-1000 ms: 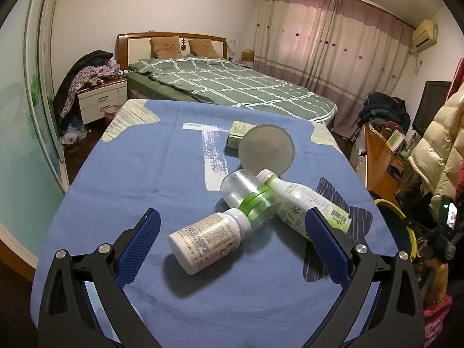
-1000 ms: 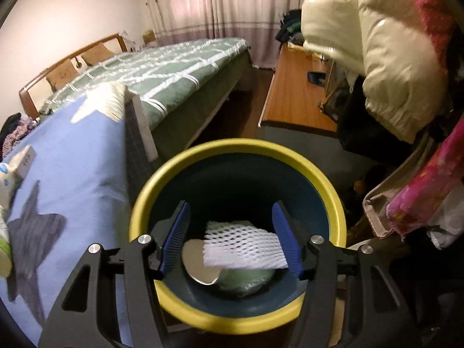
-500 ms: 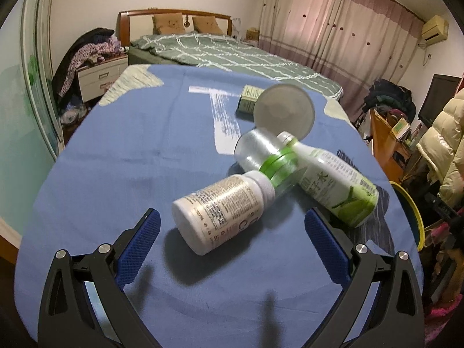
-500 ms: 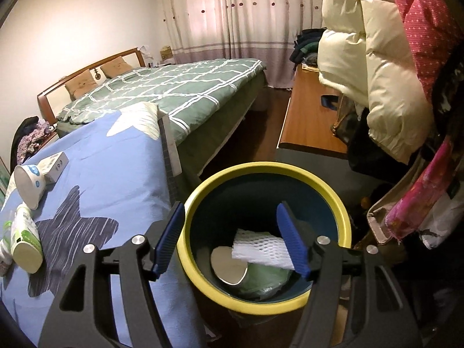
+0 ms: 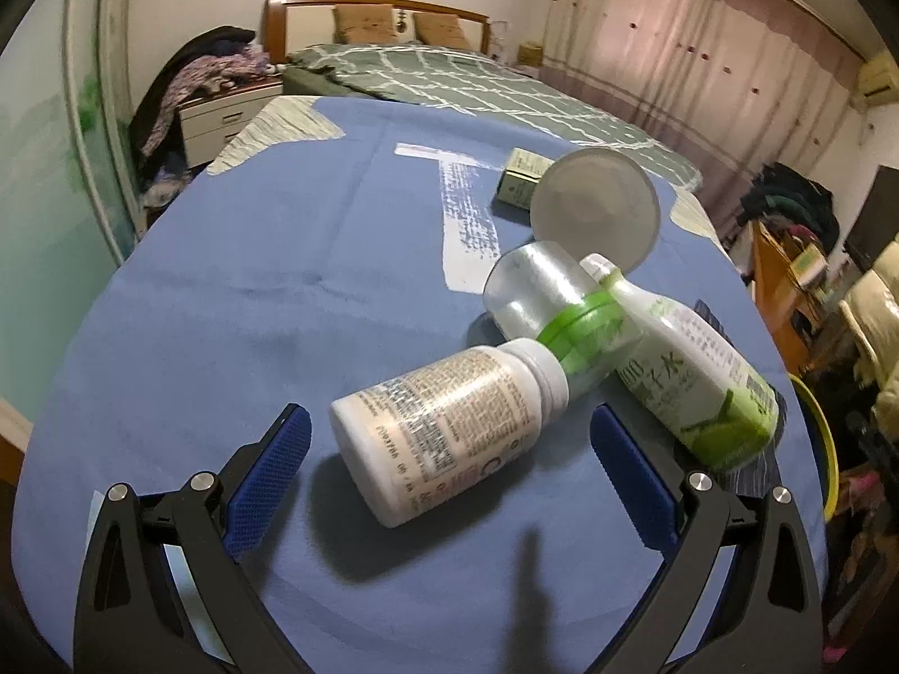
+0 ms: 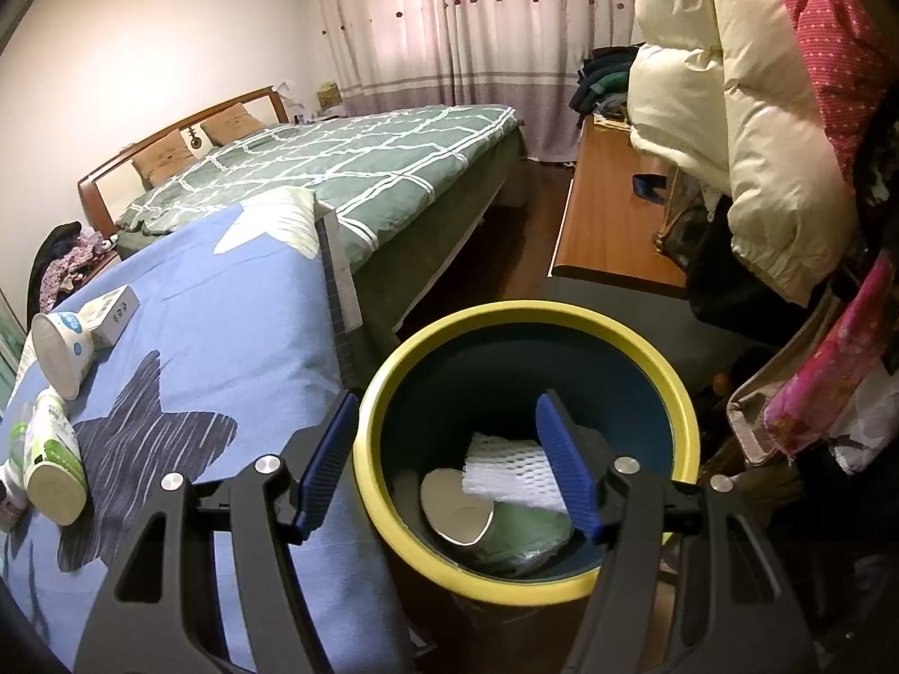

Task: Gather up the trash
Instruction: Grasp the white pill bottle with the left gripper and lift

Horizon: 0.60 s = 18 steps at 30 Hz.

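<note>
My left gripper is open, its jaws on either side of a white pill bottle that lies on the blue tablecloth. Behind it lie a clear bottle with a green band, a green-and-white drink bottle, a paper cup and a small box. My right gripper is open and empty above the yellow-rimmed bin, which holds white foam net, a cup and green trash. The drink bottle and paper cup also show in the right wrist view.
The bin stands off the table's right edge, beside a wooden desk and hanging coats. A bed with a green cover is behind the table. A nightstand with clothes is at the far left.
My left gripper has come closer to the white pill bottle, which now lies between its jaws. My right gripper has risen and pulled back from the bin, with the foam net left inside.
</note>
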### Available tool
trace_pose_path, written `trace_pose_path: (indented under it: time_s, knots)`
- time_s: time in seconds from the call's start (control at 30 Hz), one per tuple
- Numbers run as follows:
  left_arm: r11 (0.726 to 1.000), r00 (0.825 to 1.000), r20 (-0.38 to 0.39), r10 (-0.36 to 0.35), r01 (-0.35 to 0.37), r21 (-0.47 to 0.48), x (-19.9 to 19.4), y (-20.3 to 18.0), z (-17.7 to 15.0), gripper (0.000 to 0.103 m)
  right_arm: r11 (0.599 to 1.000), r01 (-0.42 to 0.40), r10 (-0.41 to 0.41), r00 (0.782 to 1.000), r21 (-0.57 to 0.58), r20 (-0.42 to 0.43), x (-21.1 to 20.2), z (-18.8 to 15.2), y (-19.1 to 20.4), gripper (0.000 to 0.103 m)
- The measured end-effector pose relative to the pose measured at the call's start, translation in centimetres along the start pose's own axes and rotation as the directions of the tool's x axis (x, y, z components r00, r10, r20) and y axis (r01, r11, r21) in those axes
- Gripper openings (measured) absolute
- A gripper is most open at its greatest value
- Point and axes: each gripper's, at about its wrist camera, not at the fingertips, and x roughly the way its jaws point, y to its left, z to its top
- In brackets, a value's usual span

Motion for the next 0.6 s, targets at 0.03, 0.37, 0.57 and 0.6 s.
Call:
trace_pose_path:
  time_s: [0.03,0.37,0.57,0.6]
  knots:
    - [1.0,1.0,0.002,0.008,-0.008,-0.008,0.0,0.0,0.1,0.098,1.0,-0.003,0.003,1.0,0.001,-0.001,0.1,-0.1,0.0,0.063]
    - [0.996,0.996,-0.004,0.084,-0.084,0.004,1.6,-1.4,0.6,0.098,1.0,-0.021,0.022,1.0,0.014,-0.017,0.6,-0.4,0.1,0.063]
    - [0.998,0.998,-0.002,0.068,-0.068,0.015,1.9,-1.0,0.6,0.091,0.999,-0.029,0.029,0.999,0.019,-0.02,0.7,-0.4,-0.1,0.063]
    - [0.998,0.998,-0.001,0.063,-0.063,0.026,1.9,-1.0,0.6,0.091,0.999,-0.031,0.032,0.999,0.022,-0.022,0.7,-0.5,-0.1,0.063]
